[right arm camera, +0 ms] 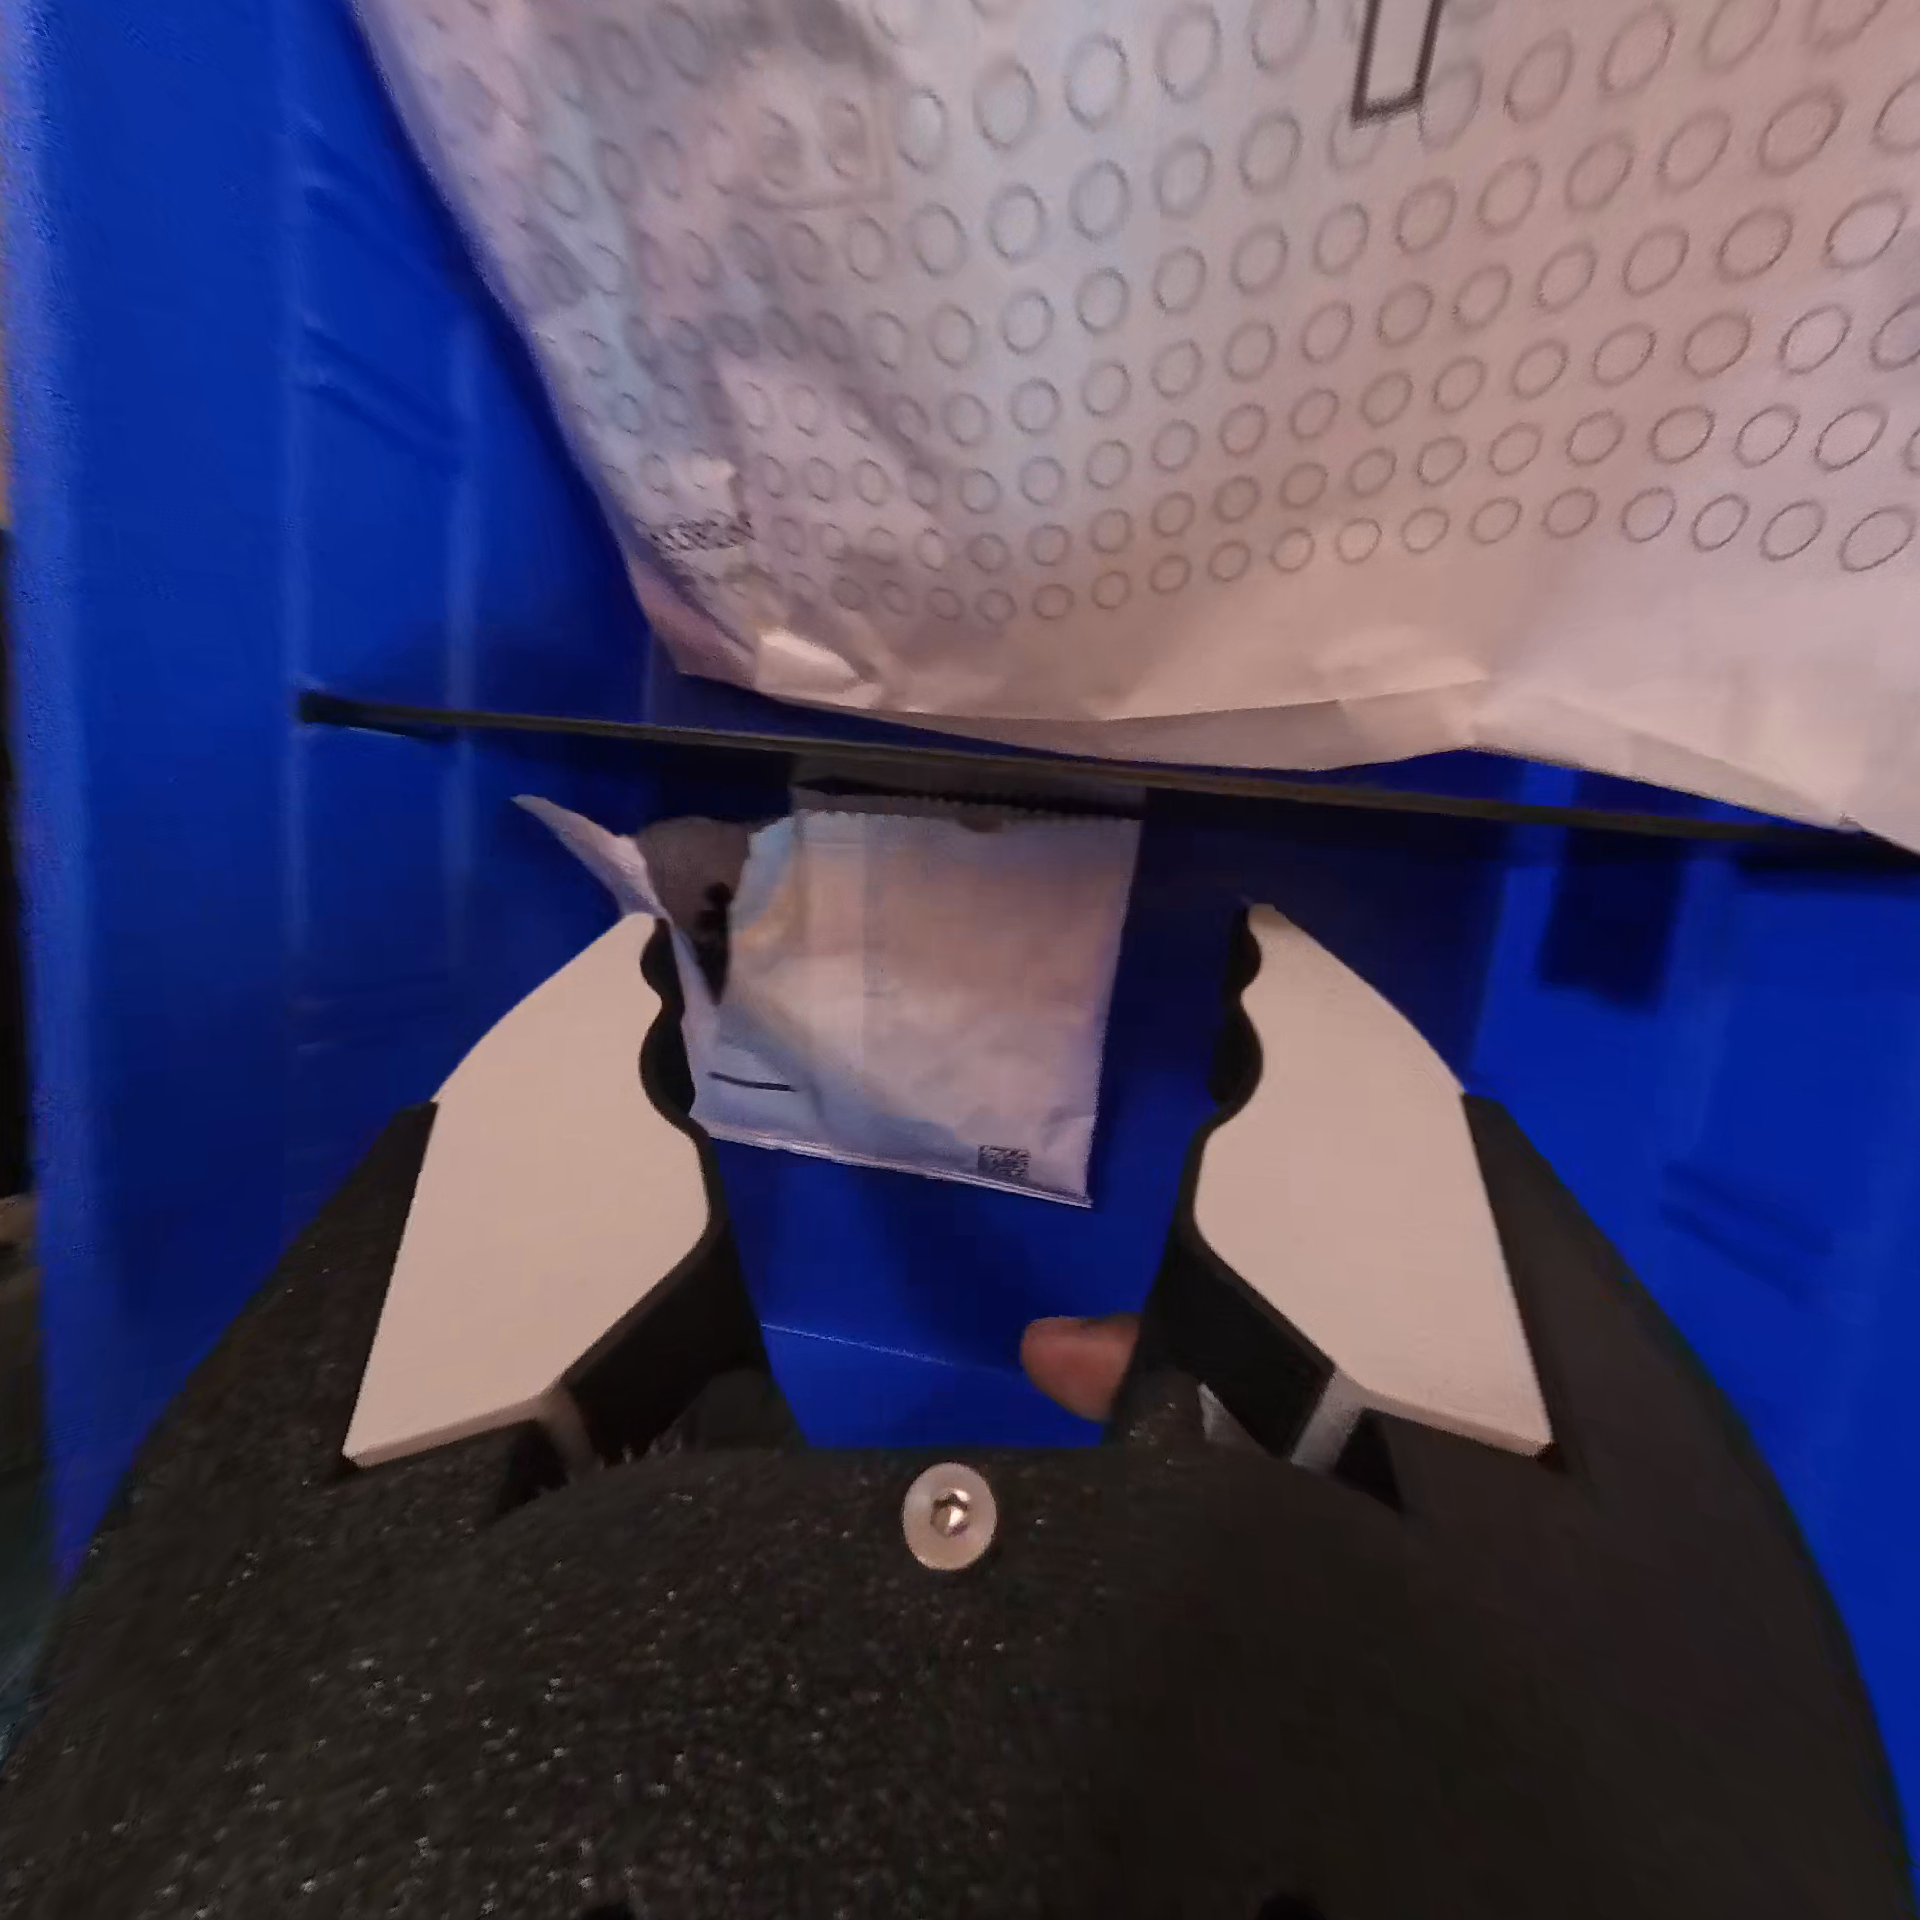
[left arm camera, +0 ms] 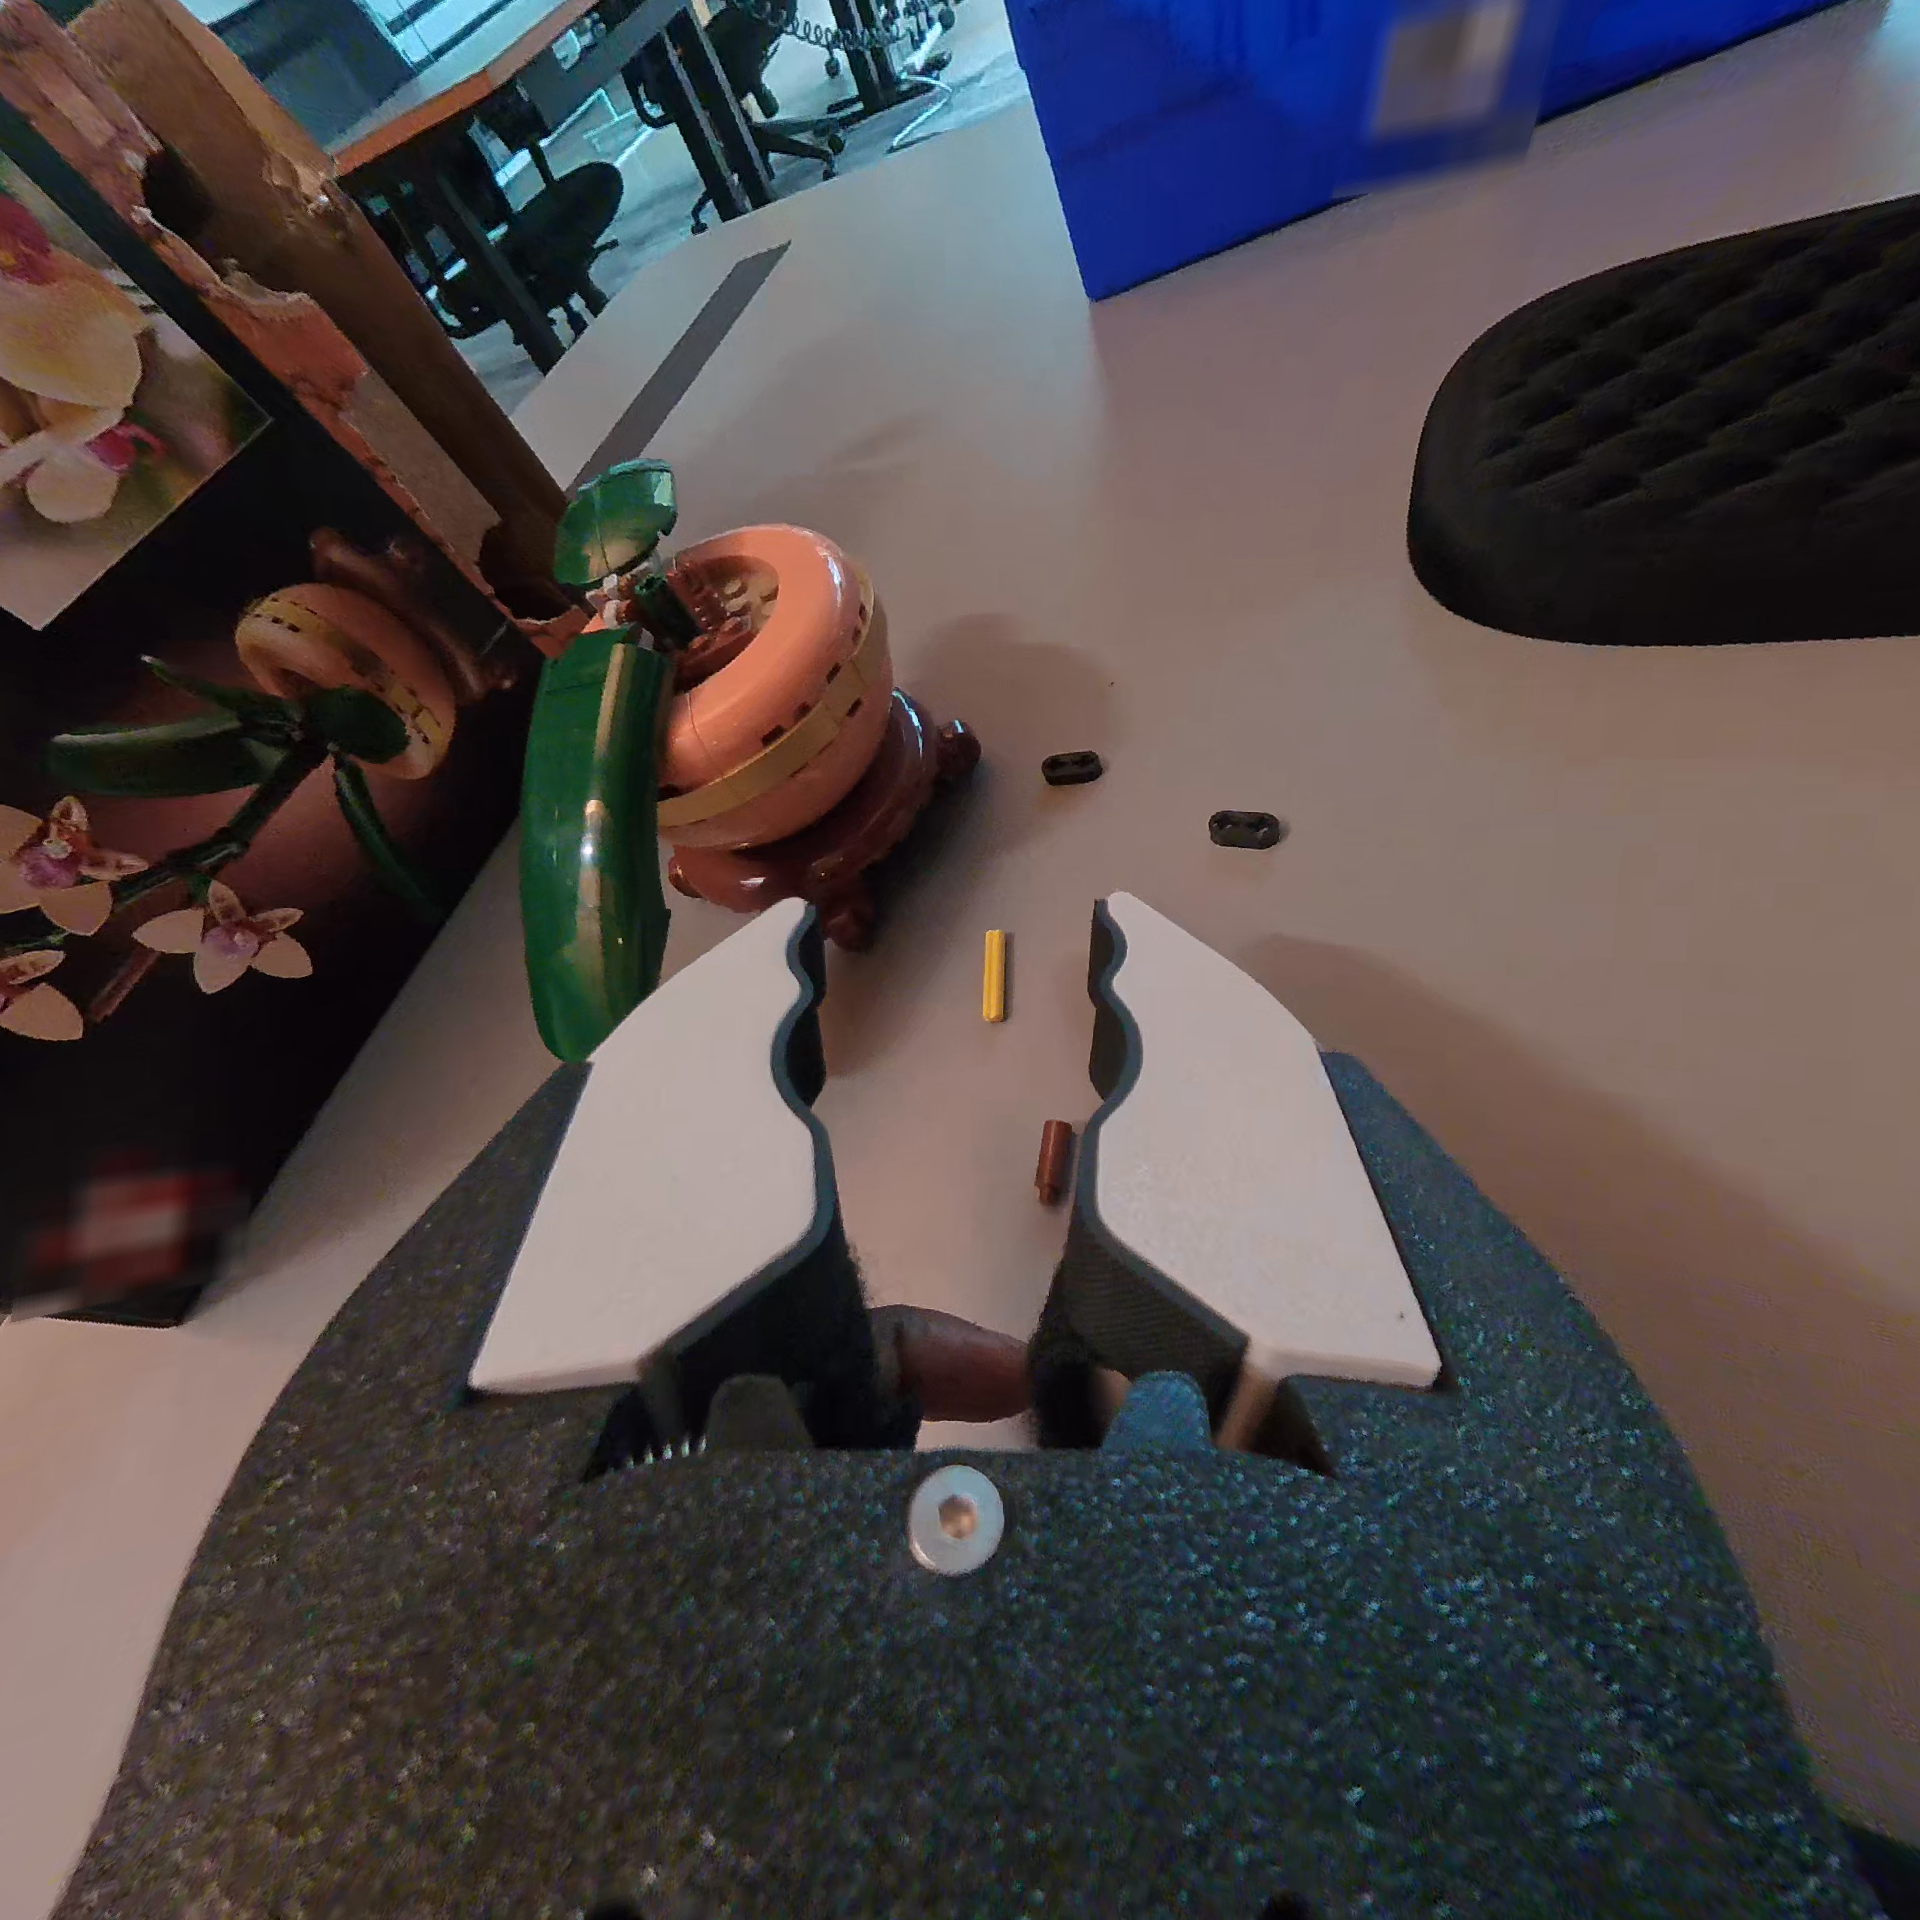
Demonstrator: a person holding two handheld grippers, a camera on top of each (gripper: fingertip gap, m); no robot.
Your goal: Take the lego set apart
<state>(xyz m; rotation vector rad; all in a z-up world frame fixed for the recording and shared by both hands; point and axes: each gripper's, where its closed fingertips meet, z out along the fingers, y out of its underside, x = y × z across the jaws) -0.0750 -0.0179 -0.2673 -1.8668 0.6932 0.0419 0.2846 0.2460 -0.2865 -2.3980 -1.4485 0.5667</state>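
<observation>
In the left wrist view a lego flower pot, pink and tan rings on a brown base, lies tilted on the white table with green leaves attached. Loose parts lie near it: a yellow rod, a small brown pin and two black links. My left gripper is open and empty, low over the table, with the rod and pin between its fingers. My right gripper is open and empty inside a blue bin, facing a small white paper bag.
The set's printed box stands at the left beside the pot. A black padded cushion lies at the right and the blue bin stands behind. In the bin, a large white bag with ring print rests on a thin black sheet. The grippers' ends are close to 45 cm from one another. My right tips are about 40 cm from the lego flower pot, my left tips only 4 cm.
</observation>
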